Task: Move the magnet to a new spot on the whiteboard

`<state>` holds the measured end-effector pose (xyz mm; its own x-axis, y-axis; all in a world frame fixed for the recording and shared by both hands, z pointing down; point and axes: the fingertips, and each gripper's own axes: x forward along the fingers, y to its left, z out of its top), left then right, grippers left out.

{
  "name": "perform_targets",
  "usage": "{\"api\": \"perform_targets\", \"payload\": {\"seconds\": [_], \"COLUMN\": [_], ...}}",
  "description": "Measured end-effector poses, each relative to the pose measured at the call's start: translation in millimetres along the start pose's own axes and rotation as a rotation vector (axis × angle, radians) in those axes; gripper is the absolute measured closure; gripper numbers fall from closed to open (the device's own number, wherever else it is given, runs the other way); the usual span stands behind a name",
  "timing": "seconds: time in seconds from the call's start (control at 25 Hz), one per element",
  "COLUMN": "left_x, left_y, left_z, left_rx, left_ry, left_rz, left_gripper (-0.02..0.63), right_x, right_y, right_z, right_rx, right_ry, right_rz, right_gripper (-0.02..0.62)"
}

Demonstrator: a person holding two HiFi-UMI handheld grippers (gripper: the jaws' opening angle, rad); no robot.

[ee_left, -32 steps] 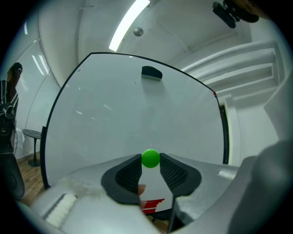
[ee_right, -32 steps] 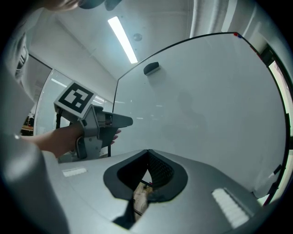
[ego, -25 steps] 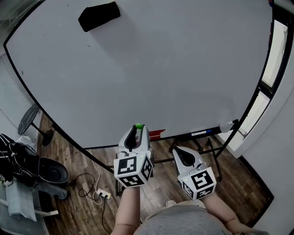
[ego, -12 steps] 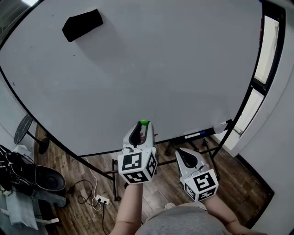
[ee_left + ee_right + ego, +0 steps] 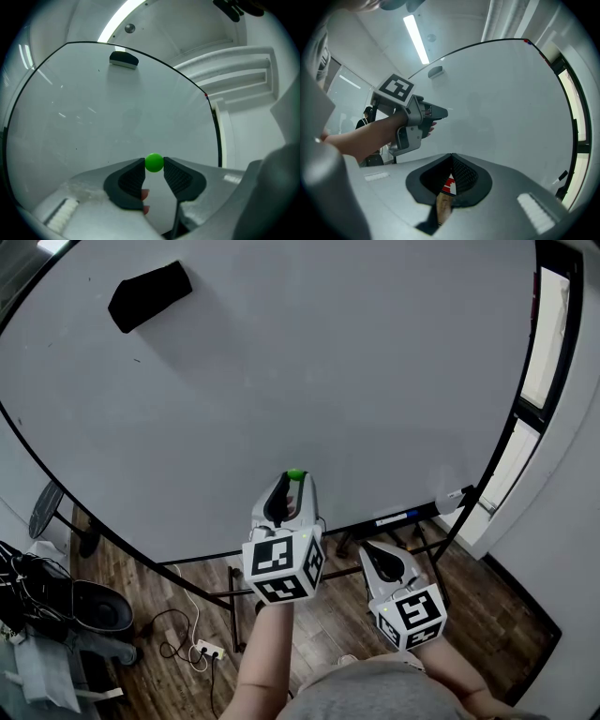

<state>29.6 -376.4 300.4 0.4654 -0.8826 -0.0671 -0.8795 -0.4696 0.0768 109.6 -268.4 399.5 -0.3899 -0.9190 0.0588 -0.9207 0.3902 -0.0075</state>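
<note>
In the head view the left gripper held the green magnet at its jaws' tips in front of the lower whiteboard; the left gripper view showed the magnet clamped between both pads; the right gripper view showed the right gripper with its jaws clenched together.

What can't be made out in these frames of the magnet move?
1. Whether the magnet touches the whiteboard: in the head view the left gripper covers the contact; the left gripper view looks head-on, so no gap can be judged.
2. The red thing behind the right gripper: in the right gripper view, the shut jaws leave only a sliver.
3. Items on the tray: head view, too small, partly behind the grippers.
</note>
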Motion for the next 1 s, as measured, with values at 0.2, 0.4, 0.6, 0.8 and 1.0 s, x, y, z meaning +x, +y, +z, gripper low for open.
{"api": "perform_targets", "payload": {"seconds": [0.2, 0.4, 0.6, 0.8, 1.0], "left_x": [21, 41, 56, 67, 72], "left_y": [2, 4, 10, 16, 18], "left_z": [10, 17, 22, 24, 23], "left_rx": [0.007, 0.011, 0.015, 0.032, 0.046], "left_ry": [-0.011, -0.016, -0.023, -0.022, -0.020], "left_rz": [0.011, 0.026, 0.050, 0.084, 0.123], "left_gripper": [0.469, 0.469, 0.469, 0.469, 0.469], "right_x": [9, 19, 26, 31, 33], "right_y": [-4, -7, -10, -13, -16], "right_z": [-3, -4, -5, -6, -8], "right_rx": [0.003, 0.009, 0.014, 0.015, 0.021], "right_ry": [0.013, 0.014, 0.017, 0.018, 0.017], "right_rz": [0.007, 0.013, 0.013, 0.017, 0.015], "right_gripper": [0.604, 0.604, 0.604, 0.604, 0.604]}}
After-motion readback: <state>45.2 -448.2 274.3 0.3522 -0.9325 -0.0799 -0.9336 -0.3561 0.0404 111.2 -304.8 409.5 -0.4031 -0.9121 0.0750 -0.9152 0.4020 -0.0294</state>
